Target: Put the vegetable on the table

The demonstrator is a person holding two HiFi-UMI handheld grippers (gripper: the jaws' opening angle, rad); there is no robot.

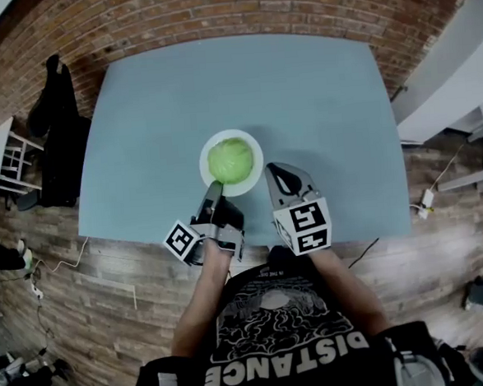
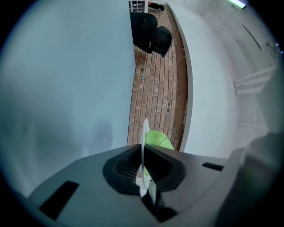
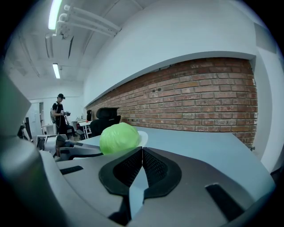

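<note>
Left tool [image 1: 215, 187]: rolled onto its side, jaws clamped on the rim of the plate [image 1: 253, 144]. Left forearm [image 1: 201, 294] reaches forward from the body. Right tool [image 1: 275, 172]: held level just beside the left, jaws pressed together with nothing between them. Right forearm [image 1: 347, 284] likewise reaches forward.

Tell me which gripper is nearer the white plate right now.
Left. The left gripper has its jaws shut on the near rim of the plate. The right gripper sits just beside the plate's right edge, jaws together on nothing.
</note>
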